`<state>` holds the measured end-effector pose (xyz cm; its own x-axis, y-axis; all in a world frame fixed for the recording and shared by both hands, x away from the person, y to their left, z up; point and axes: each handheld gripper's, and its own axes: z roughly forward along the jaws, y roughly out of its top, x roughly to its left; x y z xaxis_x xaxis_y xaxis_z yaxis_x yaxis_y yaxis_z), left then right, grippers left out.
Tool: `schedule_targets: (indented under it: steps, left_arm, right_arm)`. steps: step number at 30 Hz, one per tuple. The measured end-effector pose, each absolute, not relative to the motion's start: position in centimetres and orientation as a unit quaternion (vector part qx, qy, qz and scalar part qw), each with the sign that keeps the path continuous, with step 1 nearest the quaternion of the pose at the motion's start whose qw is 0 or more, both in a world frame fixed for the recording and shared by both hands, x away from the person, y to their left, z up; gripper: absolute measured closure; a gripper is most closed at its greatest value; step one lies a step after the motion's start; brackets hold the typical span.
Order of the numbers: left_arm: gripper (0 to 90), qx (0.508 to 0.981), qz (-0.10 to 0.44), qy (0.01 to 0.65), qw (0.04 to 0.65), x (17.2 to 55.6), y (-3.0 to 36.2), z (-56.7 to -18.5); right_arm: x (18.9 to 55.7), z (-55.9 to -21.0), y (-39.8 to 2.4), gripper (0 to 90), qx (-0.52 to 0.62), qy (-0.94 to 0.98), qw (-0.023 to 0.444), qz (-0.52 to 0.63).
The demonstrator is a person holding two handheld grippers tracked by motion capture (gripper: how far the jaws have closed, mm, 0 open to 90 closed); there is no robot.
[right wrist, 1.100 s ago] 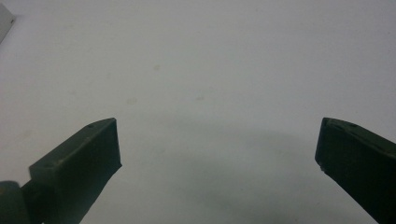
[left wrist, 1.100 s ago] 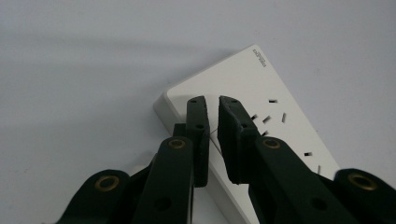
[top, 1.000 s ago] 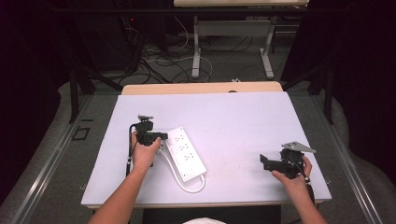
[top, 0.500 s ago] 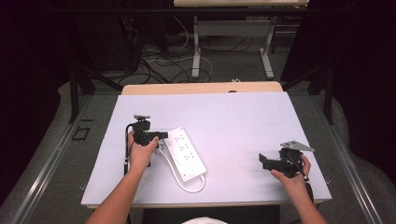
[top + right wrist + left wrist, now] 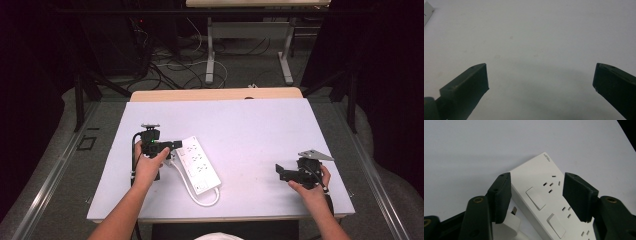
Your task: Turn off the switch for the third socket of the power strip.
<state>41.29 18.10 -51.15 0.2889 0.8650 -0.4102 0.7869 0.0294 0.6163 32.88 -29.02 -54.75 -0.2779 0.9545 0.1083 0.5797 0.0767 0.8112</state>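
Jaws of the left gripper [image 5: 537, 195] have just been opening, straddling the power strip [image 5: 549, 202]; right gripper [image 5: 540, 85] gapes wide, empty.

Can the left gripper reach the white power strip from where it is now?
Probably yes: the left gripper hangs right at the power strip, its jaws just opened and straddling the strip's end, with nothing between.

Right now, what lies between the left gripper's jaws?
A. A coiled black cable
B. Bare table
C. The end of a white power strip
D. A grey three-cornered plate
C: in the left gripper view the left gripper has its jaws apart on either side of the white power strip, whose switches and sockets show between them.
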Motion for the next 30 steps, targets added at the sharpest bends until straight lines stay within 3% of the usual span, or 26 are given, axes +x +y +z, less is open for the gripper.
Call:
schedule_targets:
  steps: [8,19,30]
  left_arm:
    - [21.1,0.73,0.078,0.568,0.371,40.8,17.8,-50.8]
    - [19.4,0.778,0.148,0.507,0.34,40.2,18.1,-50.4]
    - [18.0,0.786,0.147,0.5,0.331,39.4,18.9,-49.4]
  right_arm:
    - [33.1,-54.8,-29.0,0.0,0.557,0.692,0.232,0.397]
    - [32.8,-54.6,-28.8,0.0,0.55,0.693,0.242,0.398]
    - [32.6,-54.5,-28.6,0.0,0.55,0.695,0.236,0.4]
